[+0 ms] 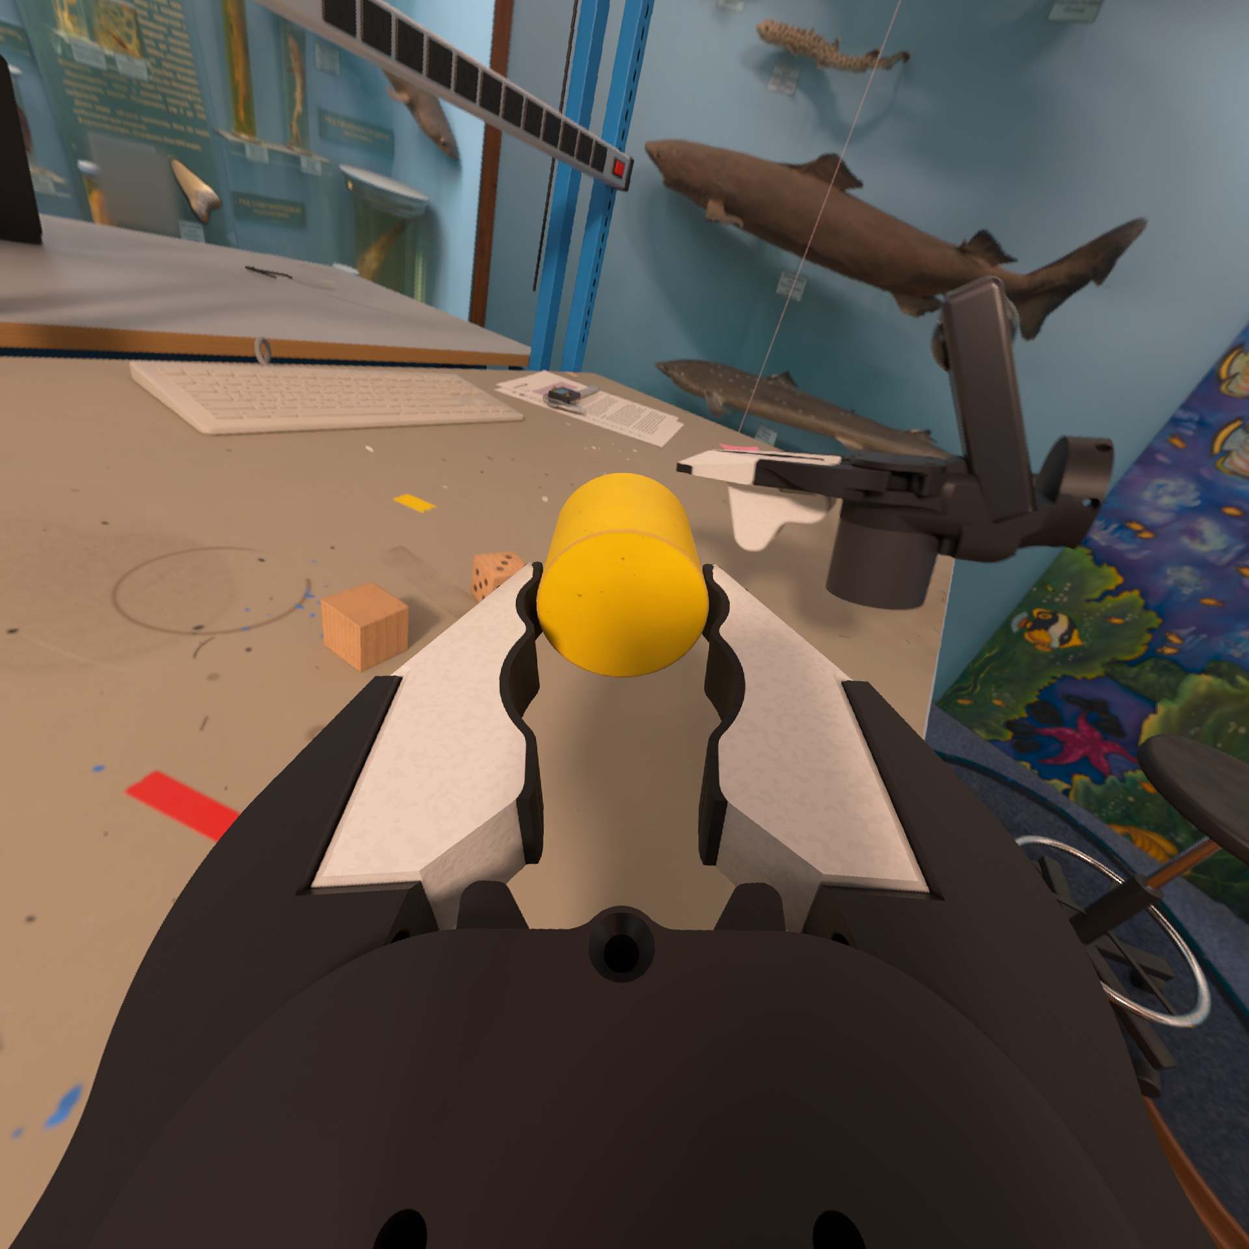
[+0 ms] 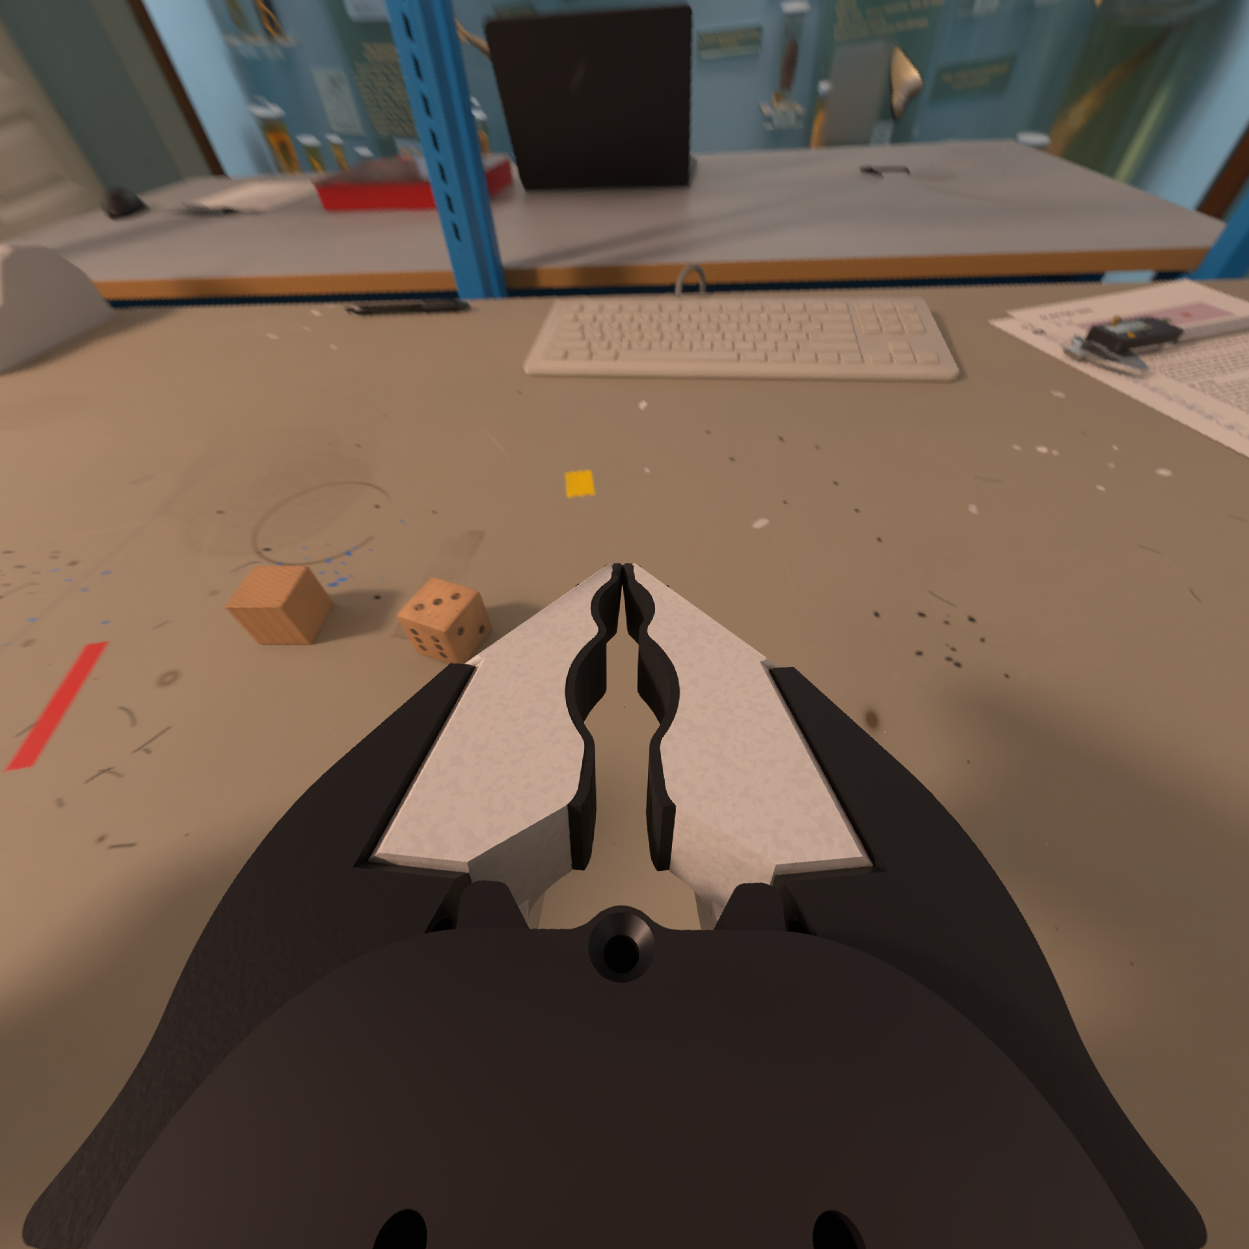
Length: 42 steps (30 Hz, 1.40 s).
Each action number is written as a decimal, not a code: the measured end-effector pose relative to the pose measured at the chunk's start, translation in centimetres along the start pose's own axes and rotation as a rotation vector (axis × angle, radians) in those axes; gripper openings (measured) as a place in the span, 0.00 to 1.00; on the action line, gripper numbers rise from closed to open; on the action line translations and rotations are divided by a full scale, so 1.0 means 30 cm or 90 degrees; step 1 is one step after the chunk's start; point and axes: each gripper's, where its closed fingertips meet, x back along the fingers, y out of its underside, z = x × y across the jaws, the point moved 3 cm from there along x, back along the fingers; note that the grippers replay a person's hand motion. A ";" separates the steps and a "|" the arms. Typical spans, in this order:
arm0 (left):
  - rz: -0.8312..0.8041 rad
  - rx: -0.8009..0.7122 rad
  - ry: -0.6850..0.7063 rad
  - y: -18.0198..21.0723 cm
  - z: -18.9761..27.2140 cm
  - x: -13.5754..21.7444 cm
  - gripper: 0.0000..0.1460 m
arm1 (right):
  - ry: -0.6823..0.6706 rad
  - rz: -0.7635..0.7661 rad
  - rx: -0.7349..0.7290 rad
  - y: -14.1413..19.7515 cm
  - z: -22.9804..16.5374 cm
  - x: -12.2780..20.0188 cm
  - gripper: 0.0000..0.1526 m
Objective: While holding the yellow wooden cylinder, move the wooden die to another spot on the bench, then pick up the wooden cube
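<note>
My left gripper is shut on the yellow wooden cylinder and holds it above the bench. The wooden die lies on the bench just left of the left fingertips, partly hidden by them. The plain wooden cube sits further left. In the right wrist view the die lies just left of my right gripper, with the cube beyond it to the left. My right gripper is shut and empty, above the bench. It also shows in the left wrist view, to the right of the cylinder.
A white keyboard lies at the back of the bench. Papers with a caliper lie at the back right. Red tape and yellow tape mark the bench top. The bench's right edge drops to the floor.
</note>
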 end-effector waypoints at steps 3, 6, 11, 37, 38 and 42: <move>-0.016 0.007 0.008 0.015 0.016 0.027 0.32 | 0.046 -0.049 0.017 0.019 0.008 -0.038 0.00; -0.005 0.019 0.020 0.013 0.028 0.060 0.32 | 0.100 -0.080 0.021 0.029 0.029 -0.065 0.01; -0.010 0.021 0.045 0.005 0.038 0.083 0.32 | 0.136 -0.081 -0.007 0.020 0.036 -0.103 0.02; -0.064 0.049 0.062 0.108 -0.017 0.075 0.32 | -0.237 -0.125 0.358 -0.025 -0.328 -0.189 0.33; -0.063 0.051 0.065 0.109 -0.015 0.074 0.32 | -0.261 -0.143 0.367 -0.016 -0.314 -0.187 0.38; -0.057 0.059 0.088 0.107 -0.001 0.074 0.32 | -0.333 -0.243 0.422 0.040 -0.262 -0.193 0.55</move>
